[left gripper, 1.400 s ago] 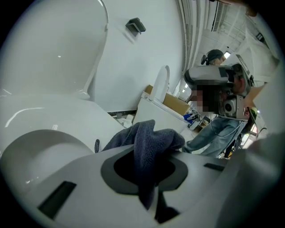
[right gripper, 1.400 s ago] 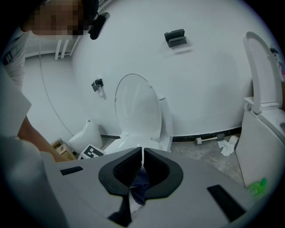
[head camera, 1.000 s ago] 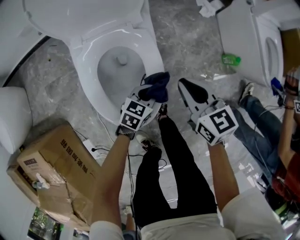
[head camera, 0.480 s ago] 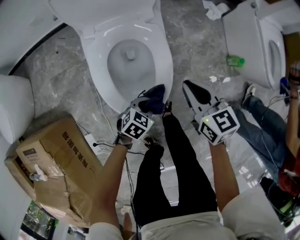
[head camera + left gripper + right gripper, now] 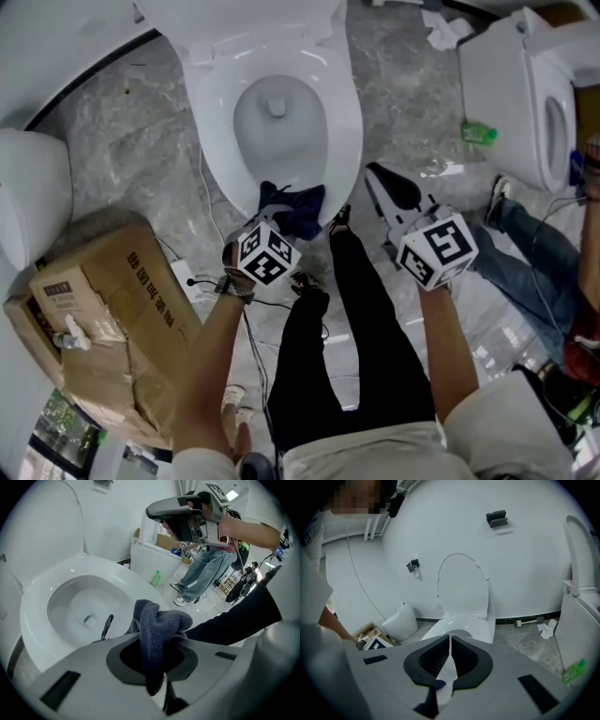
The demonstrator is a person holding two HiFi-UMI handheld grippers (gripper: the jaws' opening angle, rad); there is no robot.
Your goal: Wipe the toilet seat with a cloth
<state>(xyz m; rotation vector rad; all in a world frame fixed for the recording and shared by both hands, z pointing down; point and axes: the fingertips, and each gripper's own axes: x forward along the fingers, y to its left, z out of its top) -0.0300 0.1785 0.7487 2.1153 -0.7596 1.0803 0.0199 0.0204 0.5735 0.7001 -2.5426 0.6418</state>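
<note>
Dark blue cloth (image 5: 296,209), white toilet seat (image 5: 214,141)

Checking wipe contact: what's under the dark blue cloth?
The front rim of the white toilet seat lies below the dark blue terry cloth; the patch right beneath it, and any contact, is hidden.

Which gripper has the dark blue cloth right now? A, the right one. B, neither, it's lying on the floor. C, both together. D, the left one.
D: the left gripper is clamped on the dark blue cloth by the front of the toilet seat, while the right gripper is shut with nothing between its jaws.
</note>
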